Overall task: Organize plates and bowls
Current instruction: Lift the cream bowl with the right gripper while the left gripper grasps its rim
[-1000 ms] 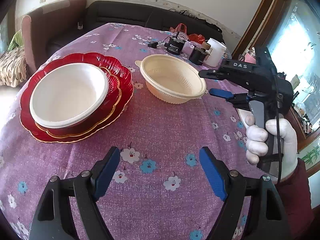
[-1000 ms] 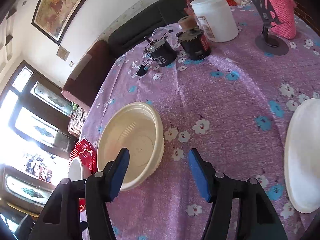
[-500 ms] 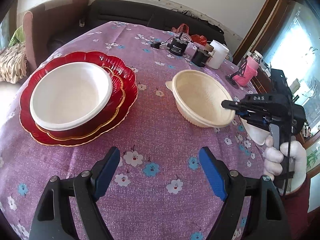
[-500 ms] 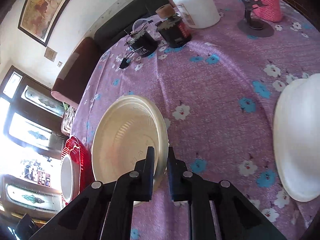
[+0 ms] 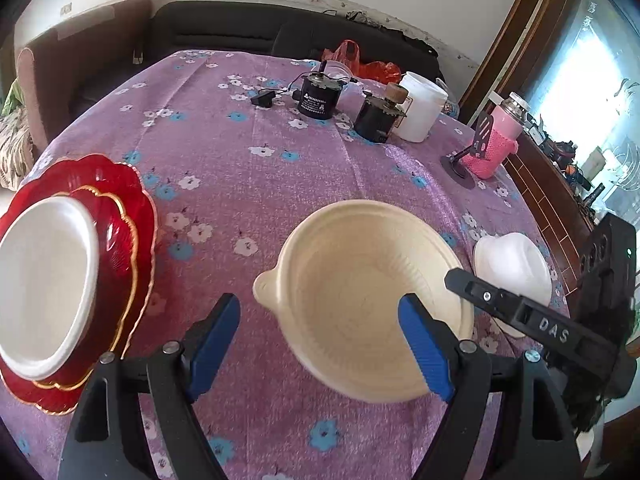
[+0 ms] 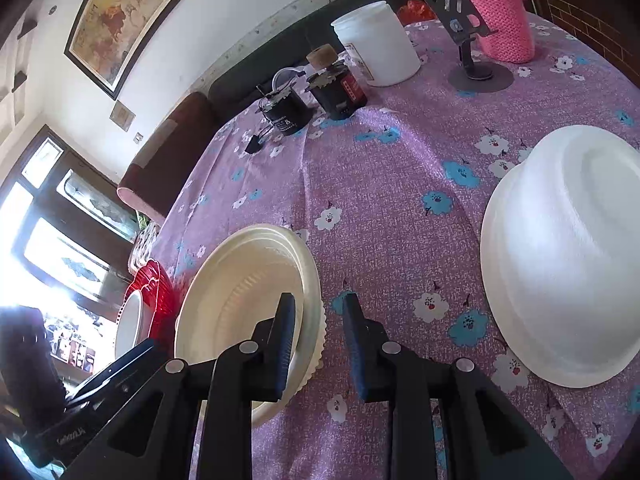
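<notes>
Jaws of right gripper (image 6: 318, 332) just opening, straddling cream bowl (image 6: 248, 300) rim.

We look down along each gripper's fingers, close above the table (image 5: 248, 168). Our left view faces its far edge, toward the sofa (image 5: 224, 32); our right view faces obliquely toward the painting (image 6: 132, 12). Both share the cream bowl (image 5: 372, 300), just ahead, and the overturned white bowl (image 6: 560, 264).
</notes>
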Demonstrator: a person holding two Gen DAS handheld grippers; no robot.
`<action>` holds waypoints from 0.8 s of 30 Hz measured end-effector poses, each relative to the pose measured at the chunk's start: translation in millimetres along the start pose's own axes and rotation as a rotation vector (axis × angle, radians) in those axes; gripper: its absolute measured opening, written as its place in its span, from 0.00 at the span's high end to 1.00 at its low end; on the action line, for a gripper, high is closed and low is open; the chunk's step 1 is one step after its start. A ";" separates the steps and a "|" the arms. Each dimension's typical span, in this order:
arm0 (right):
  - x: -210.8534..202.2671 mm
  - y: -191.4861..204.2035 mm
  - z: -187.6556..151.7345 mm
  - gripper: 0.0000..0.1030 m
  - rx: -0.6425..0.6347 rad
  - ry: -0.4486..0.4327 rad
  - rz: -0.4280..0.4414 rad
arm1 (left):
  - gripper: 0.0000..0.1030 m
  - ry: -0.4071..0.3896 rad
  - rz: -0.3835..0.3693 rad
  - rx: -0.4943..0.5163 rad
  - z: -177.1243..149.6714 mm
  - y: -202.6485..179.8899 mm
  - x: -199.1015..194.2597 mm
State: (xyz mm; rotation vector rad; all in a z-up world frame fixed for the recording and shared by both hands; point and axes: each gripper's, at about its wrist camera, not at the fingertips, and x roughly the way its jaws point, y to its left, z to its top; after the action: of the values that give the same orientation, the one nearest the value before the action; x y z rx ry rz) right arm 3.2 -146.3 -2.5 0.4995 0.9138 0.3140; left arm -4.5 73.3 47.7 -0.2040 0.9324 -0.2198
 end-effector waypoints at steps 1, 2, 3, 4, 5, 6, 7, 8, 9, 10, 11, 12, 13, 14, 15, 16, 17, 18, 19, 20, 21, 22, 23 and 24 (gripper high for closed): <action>-0.9 -0.1 -0.7 0.74 -0.004 -0.005 0.003 | 0.22 -0.003 0.014 0.001 4.1 -2.5 6.2; -0.9 0.4 -1.4 0.74 -0.008 -0.007 0.007 | 0.22 -0.001 0.029 0.000 8.2 -4.3 12.9; -0.2 1.6 -2.3 0.74 -0.016 -0.004 0.012 | 0.22 0.001 0.032 -0.003 10.9 -4.8 17.8; 0.3 2.8 -3.2 0.74 -0.024 0.000 0.010 | 0.22 0.004 0.035 -0.009 13.8 -4.9 22.8; 0.9 3.9 -4.2 0.74 -0.033 0.000 0.004 | 0.22 0.004 0.039 -0.017 16.1 -4.6 27.0; 1.2 5.3 -4.9 0.74 -0.043 -0.004 -0.005 | 0.22 0.005 0.042 -0.022 17.8 -4.4 30.5; 1.5 6.8 -5.4 0.74 -0.056 -0.007 -0.020 | 0.22 0.004 0.043 -0.024 19.0 -5.1 33.4; 1.3 7.5 -6.2 0.74 -0.066 -0.011 -0.033 | 0.22 0.002 0.044 -0.023 19.6 -5.6 36.3; 1.1 7.8 -6.5 0.74 -0.071 -0.015 -0.042 | 0.22 0.001 0.048 -0.021 19.6 -5.3 38.2; 1.0 7.3 -7.1 0.74 -0.069 -0.015 -0.041 | 0.22 0.001 0.051 -0.017 19.2 -5.6 40.8; 1.3 6.1 -7.5 0.74 -0.064 -0.014 -0.038 | 0.22 0.005 0.052 -0.013 18.5 -6.0 43.9; 1.8 5.1 -7.3 0.74 -0.058 -0.010 -0.037 | 0.22 0.010 0.052 -0.011 17.5 -5.4 46.4; 2.2 4.1 -7.5 0.74 -0.055 -0.009 -0.038 | 0.22 0.016 0.050 -0.012 16.5 -4.6 49.1; 2.5 3.6 -7.5 0.74 -0.052 -0.008 -0.038 | 0.22 0.022 0.048 -0.012 15.6 -3.6 51.6; 3.0 3.1 -7.6 0.74 -0.049 -0.005 -0.037 | 0.22 0.027 0.047 -0.013 14.5 -2.1 54.0; 3.0 3.2 -8.1 0.74 -0.048 -0.002 -0.036 | 0.22 0.032 0.047 -0.014 13.3 -0.3 56.9; 3.3 3.6 -8.5 0.74 -0.049 -0.001 -0.038 | 0.22 0.037 0.048 -0.016 12.6 0.9 59.5; 3.9 4.0 -8.8 0.74 -0.051 0.000 -0.040 | 0.22 0.042 0.046 -0.018 11.8 2.3 61.9; 4.8 4.8 -9.2 0.74 -0.054 0.002 -0.042 | 0.22 0.031 0.044 -0.012 11.1 2.4 62.0; 6.1 5.4 -9.3 0.74 -0.057 0.005 -0.044 | 0.22 0.027 0.050 0.000 10.5 1.4 62.0; 7.4 5.9 -9.7 0.74 -0.058 0.011 -0.045 | 0.22 0.027 0.050 0.008 9.4 0.9 62.2; 8.7 6.3 -10.2 0.74 -0.059 0.014 -0.047 | 0.22 0.020 0.054 0.017 8.0 0.1 61.8; 9.7 6.6 -11.0 0.74 -0.060 0.017 -0.048 | 0.22 0.015 0.062 0.033 6.2 -1.9 61.9; 10.7 7.1 -11.8 0.74 -0.062 0.020 -0.049 | 0.22 0.010 0.075 0.056 3.6 -4.8 62.0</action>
State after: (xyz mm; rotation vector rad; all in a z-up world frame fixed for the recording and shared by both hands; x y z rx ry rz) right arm -0.6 -132.0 -11.9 0.4174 0.9319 0.3025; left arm 33.8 52.1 3.4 -0.1158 0.9408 -0.1777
